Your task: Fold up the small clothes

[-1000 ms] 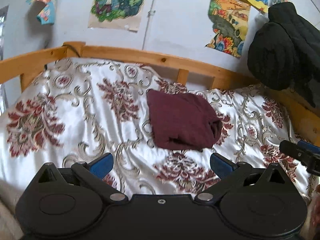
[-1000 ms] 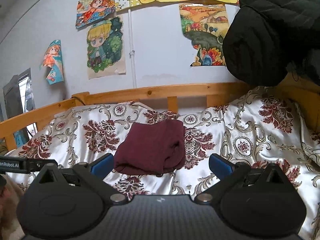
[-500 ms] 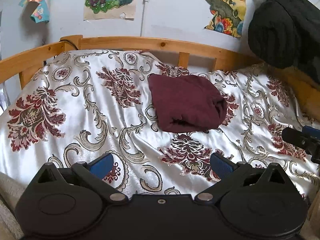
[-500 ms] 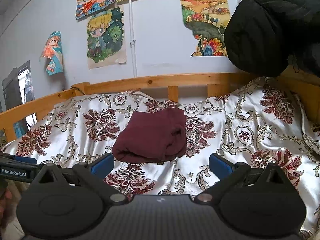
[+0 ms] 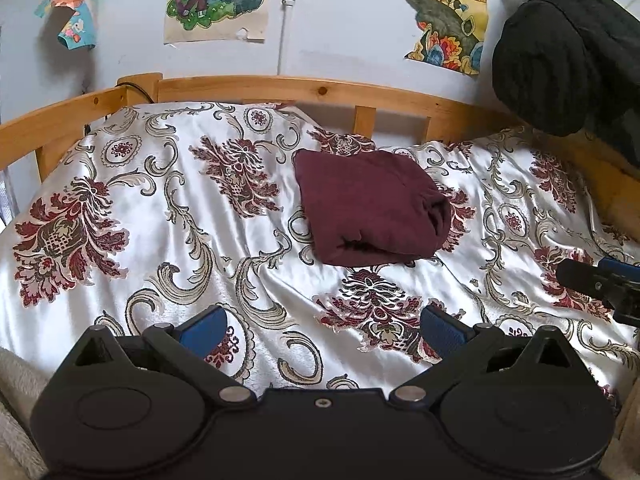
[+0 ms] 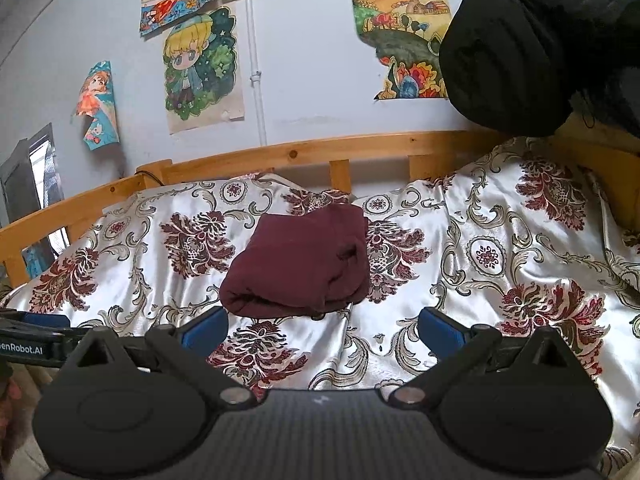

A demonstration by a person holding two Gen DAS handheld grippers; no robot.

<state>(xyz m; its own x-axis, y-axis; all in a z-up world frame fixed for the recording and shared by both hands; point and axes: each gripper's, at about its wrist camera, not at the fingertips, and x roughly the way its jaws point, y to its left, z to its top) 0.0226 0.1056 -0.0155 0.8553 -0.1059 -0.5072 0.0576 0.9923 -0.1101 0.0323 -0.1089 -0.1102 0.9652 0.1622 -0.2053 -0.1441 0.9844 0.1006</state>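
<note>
A dark maroon garment (image 5: 370, 206) lies folded into a compact bundle on the floral satin bedspread (image 5: 168, 216), near the middle of the bed. It also shows in the right wrist view (image 6: 302, 266). My left gripper (image 5: 322, 330) is open and empty, held back over the near edge of the bed, well short of the garment. My right gripper (image 6: 323, 330) is open and empty, just in front of the garment's near edge. The tip of the right gripper shows at the right of the left wrist view (image 5: 600, 284).
A wooden bed rail (image 5: 300, 88) runs along the far side against a wall with cartoon posters (image 5: 218, 0). A black padded coat (image 5: 568, 48) hangs at the far right over the bed's corner. A beige blanket edge (image 5: 16, 392) lies at the near left.
Both grippers have drawn back and lifted slightly from the garment, which now sits farther away and lower in view. The garment has not moved. Both jaws stay open.
</note>
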